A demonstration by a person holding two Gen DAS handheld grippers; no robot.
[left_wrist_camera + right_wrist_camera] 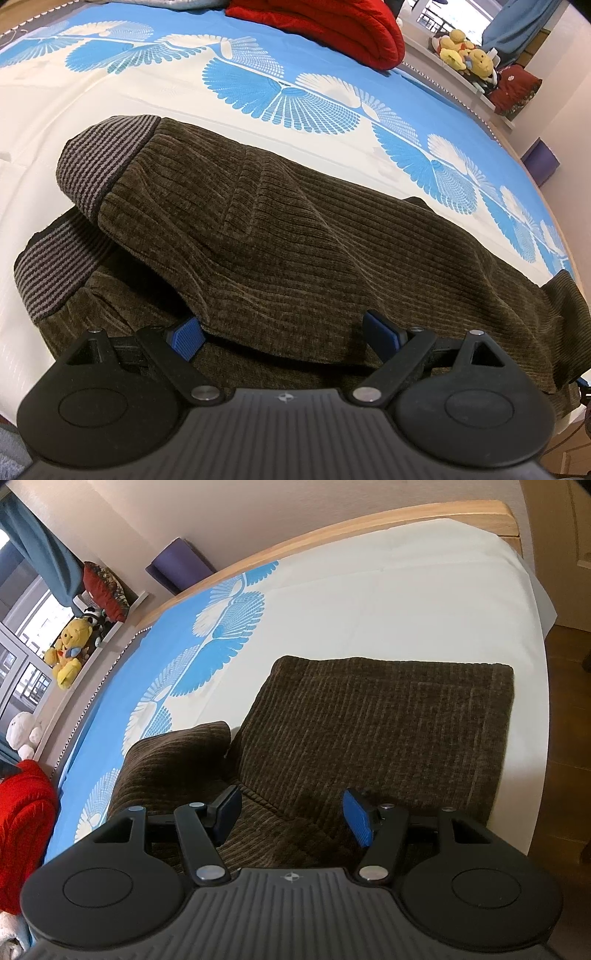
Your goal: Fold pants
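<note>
Left wrist view is showing you the dark olive-brown ribbed corduroy pants point(280, 229) lying on the bed with the white and blue fan-patterned sheet point(258, 92), directly ahead of and beneath your left tongs point(284, 332). Those tongs are standing spread wide, pinching nothing; a folded edge of the cloth is sitting between the blue pads point(188, 334) without being pressed. The two grey-and-black striped cuffs point(103, 162) are lying at the far left, one stacked over the other, so the pants' long axis is running left to right across this view, and your left hand is the nearer one to the cuff end.

In the right wrist view, your right tongs point(291, 818) are hovering partly spread over the other end of the pants point(369, 723), also gripping nothing. This view is giving you what the left cannot: a flat, squared-off panel reaching toward the bed's right edge, and a rumpled hump point(177, 760) at its left. The cuffs are out of sight here. A red quilted blanket point(325, 26) is lying far off, well apart from the pants.
</note>
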